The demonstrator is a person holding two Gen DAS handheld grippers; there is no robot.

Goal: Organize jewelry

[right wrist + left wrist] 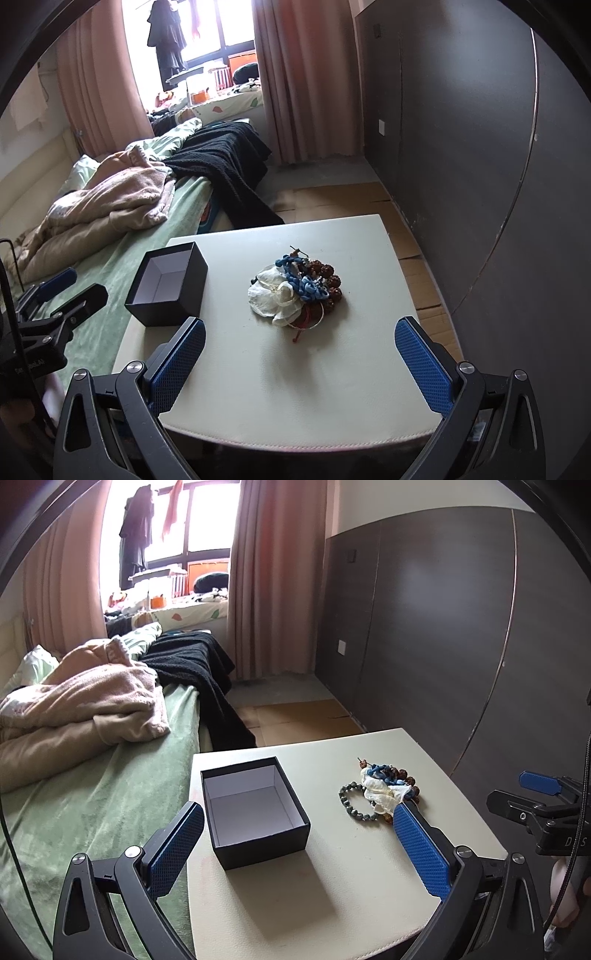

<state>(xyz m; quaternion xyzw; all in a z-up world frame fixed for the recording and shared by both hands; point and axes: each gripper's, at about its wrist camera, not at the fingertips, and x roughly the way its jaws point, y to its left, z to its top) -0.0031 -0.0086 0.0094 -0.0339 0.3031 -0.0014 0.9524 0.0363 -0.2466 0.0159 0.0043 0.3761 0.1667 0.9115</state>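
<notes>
Left wrist view
Left gripper (297,843): fingers spread wide, gripping nothing, low over the cream table (351,878).
Black box (255,812): lidless, white inside, standing between the fingers.
Jewelry pile (380,788): right of the box, apart from it; a grey-green bead bracelet (351,801) lies at its left edge.

Right wrist view
Right gripper (301,363): fingers wide apart, holding nothing.
Jewelry pile (295,291): mid-table, ahead of the fingers.
Black box (168,290): at the table's left edge.
Left gripper (66,290): visible at left, fingers parted.
</notes>
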